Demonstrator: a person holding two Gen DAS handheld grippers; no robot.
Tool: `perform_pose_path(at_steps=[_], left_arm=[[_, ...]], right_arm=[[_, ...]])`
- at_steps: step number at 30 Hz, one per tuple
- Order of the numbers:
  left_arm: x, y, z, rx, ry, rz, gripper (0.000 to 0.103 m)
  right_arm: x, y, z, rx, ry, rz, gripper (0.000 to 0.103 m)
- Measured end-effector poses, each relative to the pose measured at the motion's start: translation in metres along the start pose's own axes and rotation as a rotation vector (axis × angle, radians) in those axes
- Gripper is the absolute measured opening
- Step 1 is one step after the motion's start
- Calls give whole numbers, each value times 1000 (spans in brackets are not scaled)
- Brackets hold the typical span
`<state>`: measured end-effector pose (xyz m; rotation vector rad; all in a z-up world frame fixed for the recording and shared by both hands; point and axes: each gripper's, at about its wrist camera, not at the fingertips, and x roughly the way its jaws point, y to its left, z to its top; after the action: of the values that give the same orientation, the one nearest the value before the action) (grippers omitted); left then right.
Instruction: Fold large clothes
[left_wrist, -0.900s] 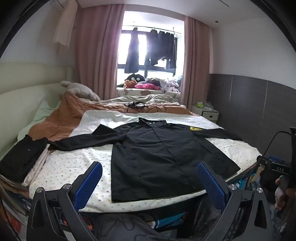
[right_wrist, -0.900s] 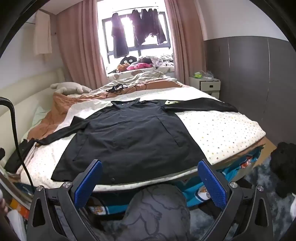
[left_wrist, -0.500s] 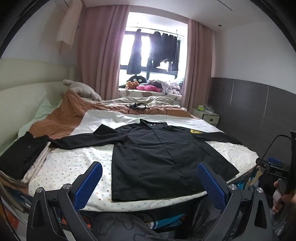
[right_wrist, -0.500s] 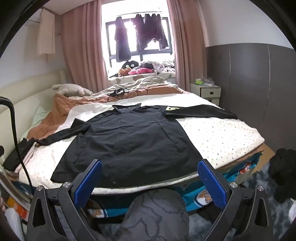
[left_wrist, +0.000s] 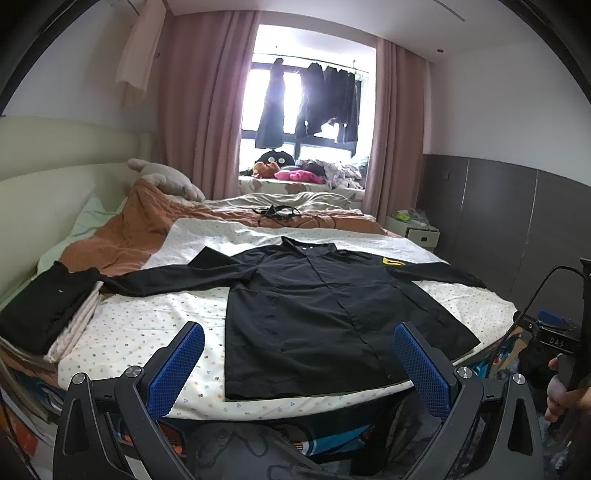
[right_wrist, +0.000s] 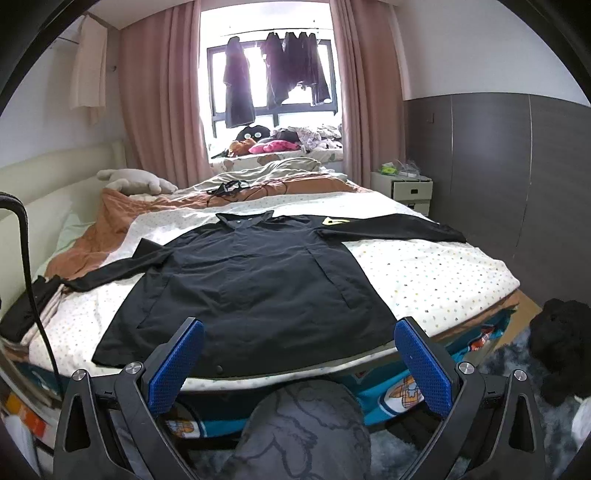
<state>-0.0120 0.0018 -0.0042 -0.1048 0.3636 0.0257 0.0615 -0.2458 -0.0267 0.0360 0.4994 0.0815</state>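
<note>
The black shirt (left_wrist: 325, 314) lies flat and face up on the bed (left_wrist: 147, 332), straight ahead of both your tools, collar at the far end, hem toward you along the near edge of the mattress. Both sleeves are spread out to the sides; the one ahead and right of your right tool (right_wrist: 301, 363) carries a yellow patch (right_wrist: 334, 221) near the shoulder. Your left tool (left_wrist: 299, 369) hangs short of the hem, blue pads wide apart, nothing between them, touching no cloth. Your right tool stands the same way: pads fully apart, empty, held back from the bed edge with the hem showing between its fingers. Your knee in grey patterned cloth (right_wrist: 295, 435) sits just under the right tool. Beyond the left tool's left finger, a stack of folded clothes (left_wrist: 48, 314) rests at the bed's edge, with the shirt's sleeve end reaching up to it. Past the collar, an orange quilt (left_wrist: 140, 229) is bunched up, black cords (left_wrist: 277, 214) lying on it, and a grey plush toy (left_wrist: 166, 179) beside the headboard. Farther on, dark garments (left_wrist: 321, 103) hang in the window between pink curtains (left_wrist: 199, 110). Far right of the right tool stands a white nightstand (right_wrist: 406, 184); low to its right, a black heap (right_wrist: 557, 339) on the floor.
</note>
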Motion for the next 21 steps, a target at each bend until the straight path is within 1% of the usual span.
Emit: perform_pose_path(at_steps=[6, 7, 8, 10, 17, 21], left_arm=[[-2, -6, -3, 3, -3, -15, 103], [0, 1, 1, -1, -1, -16, 103], [0, 4, 2, -3, -1, -11, 103], [1, 6, 2, -9, -1, -10, 103], [1, 8, 1, -14, 0, 0, 102], [4, 7, 0, -20, 6, -11, 102]], right_arm=[[0, 1, -1, -4, -2, 3, 102], [1, 1, -2, -3, -1, 10, 102], [1, 1, -3, -4, 0, 17, 99], [1, 2, -3, -10, 4, 21, 97], [-1, 2, -4, -12, -9, 31, 97], [-1, 4, -3, -24, -15, 25, 97]])
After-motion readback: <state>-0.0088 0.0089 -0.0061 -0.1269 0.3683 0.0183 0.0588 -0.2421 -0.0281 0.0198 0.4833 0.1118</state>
